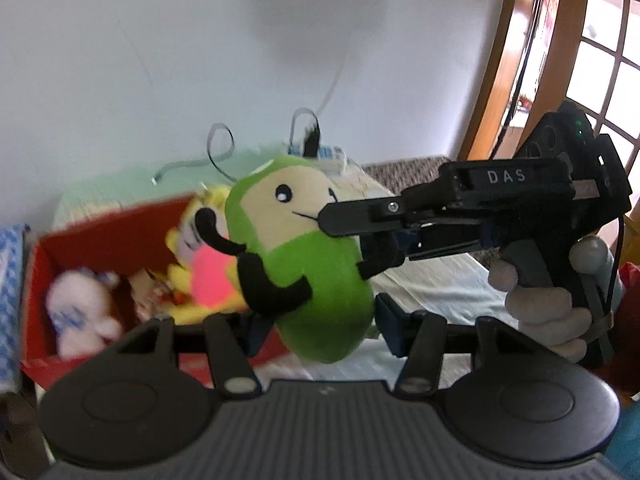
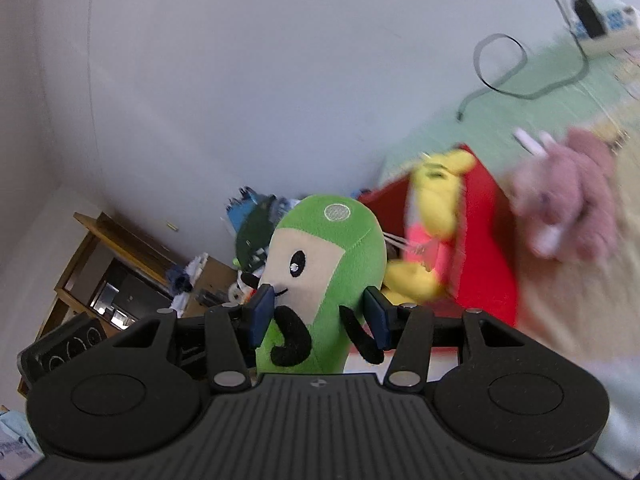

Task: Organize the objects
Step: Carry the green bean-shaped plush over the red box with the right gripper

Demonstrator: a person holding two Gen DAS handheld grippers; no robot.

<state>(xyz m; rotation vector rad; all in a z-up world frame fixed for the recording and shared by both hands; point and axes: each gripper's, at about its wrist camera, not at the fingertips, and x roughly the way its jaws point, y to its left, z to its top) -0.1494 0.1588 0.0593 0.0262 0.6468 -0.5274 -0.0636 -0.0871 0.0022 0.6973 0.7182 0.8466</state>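
Note:
A green plush toy (image 1: 308,264) with a beige face and black limbs hangs in the air. My right gripper (image 2: 318,316) is shut on its body, blue pads on both sides; it enters the left wrist view from the right (image 1: 352,240). My left gripper (image 1: 320,330) is open, its pads either side of the toy's lower end. Behind stands a red box (image 1: 100,240) holding a yellow and pink plush (image 1: 208,276) and a white plush (image 1: 80,312). The red box (image 2: 484,248) and yellow plush (image 2: 436,216) also show in the right wrist view. A pink plush (image 2: 568,192) lies beside the box.
The box stands on a bed with a pale green sheet (image 2: 560,92). A power strip (image 2: 608,28) and grey cables (image 2: 500,68) lie near the white wall. A wooden door frame (image 1: 496,60) is at the right. A wooden shelf unit (image 2: 120,272) stands far left.

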